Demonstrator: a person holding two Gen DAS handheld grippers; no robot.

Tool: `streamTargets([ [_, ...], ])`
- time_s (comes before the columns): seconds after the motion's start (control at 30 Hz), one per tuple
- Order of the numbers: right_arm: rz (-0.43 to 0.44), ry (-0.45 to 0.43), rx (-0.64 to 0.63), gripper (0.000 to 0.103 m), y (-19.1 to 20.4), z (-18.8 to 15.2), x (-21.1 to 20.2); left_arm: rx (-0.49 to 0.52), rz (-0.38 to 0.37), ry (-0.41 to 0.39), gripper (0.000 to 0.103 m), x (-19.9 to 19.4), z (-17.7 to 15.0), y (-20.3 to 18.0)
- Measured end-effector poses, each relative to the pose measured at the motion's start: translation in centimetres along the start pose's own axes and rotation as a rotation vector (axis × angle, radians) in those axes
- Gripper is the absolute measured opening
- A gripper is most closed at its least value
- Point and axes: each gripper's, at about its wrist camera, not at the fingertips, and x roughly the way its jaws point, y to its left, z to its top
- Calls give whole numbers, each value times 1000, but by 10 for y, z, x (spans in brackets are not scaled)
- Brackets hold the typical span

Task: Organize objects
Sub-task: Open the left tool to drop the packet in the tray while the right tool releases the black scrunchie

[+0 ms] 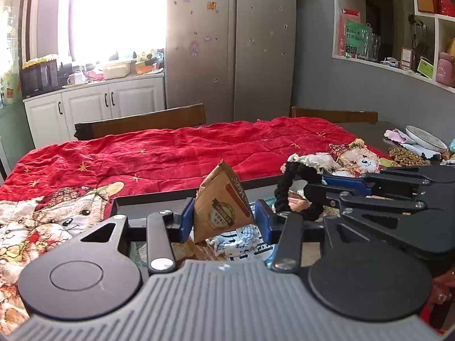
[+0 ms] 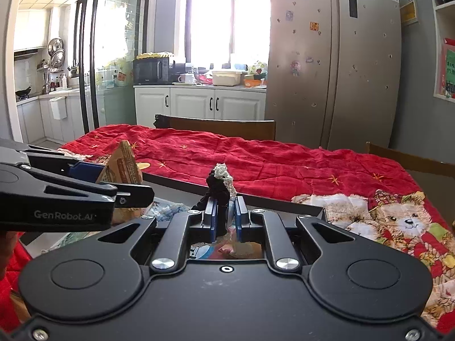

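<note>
Kitchen table under a red quilt (image 2: 256, 159); below us, a dark tray (image 1: 148, 199) of clutter. We find the left gripper (image 1: 223, 218) pinching a brown paper packet (image 1: 224, 201), light and crushable. Right gripper (image 2: 226, 213) is pressed tight on a soft, limp black-and-white crocheted cord (image 2: 220, 182), best taken mid-length.

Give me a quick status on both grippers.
Left gripper shut on brown packet. Right gripper shut on black braided cord. Both over black tray; nothing blocking.
</note>
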Motion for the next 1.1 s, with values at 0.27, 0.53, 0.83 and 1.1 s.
streamTargets([
  [0.27, -8, 20, -3, 13, 0, -9, 18, 25, -3, 25, 50, 17, -5, -5],
  [0.53, -9, 34, -6, 13, -1, -11, 27, 43, 1, 64, 50, 30, -11, -5],
  [0.83, -7, 59, -35, 13, 4, -17, 34, 68, 16, 86, 50, 35, -12, -7],
  [1.1, -7, 83, -35, 13, 4, -17, 41, 74, 24, 99, 49, 38, -14, -5],
])
